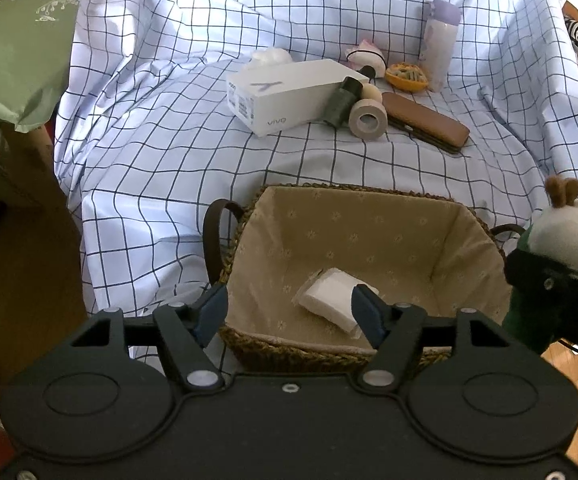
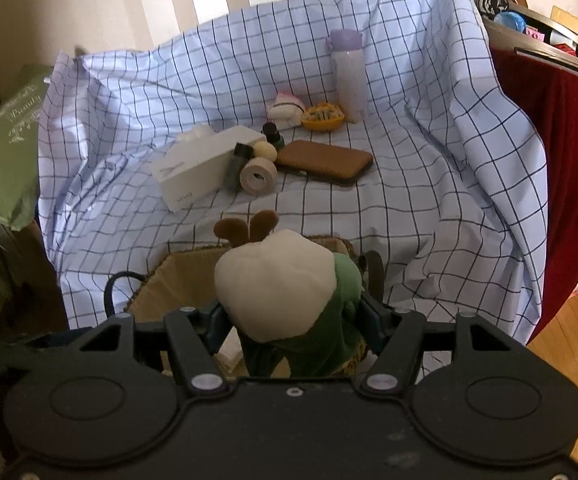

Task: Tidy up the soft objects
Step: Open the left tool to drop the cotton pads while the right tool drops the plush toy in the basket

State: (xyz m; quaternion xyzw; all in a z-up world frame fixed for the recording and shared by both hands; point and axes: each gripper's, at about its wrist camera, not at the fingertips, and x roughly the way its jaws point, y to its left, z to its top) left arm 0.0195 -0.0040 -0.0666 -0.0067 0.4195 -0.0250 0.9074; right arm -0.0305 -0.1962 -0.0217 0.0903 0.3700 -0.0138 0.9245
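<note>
Blue-checked white cloth [image 1: 161, 128] drapes the worktop, where a woven wicker basket with beige floral lining [image 1: 441, 220] sits at the near edge with a white folded tissue pack [image 1: 331, 298] lying on its floor. Above the basket's near rim the left tool [image 1: 289, 314] hangs empty, jaws spread wide. At the basket's right end, the right tool [image 2: 293, 320] grips a cream-and-green plush toy with brown antlers [image 2: 277, 280].

Soft daylight falls from the far side, brightening the checked cloth [image 1: 161, 128] and washing out its far folds. Near corners sit dim. Fisheye bending curves the grid lines toward every edge. The plush toy [image 1: 569, 240] at right looks blurred.
</note>
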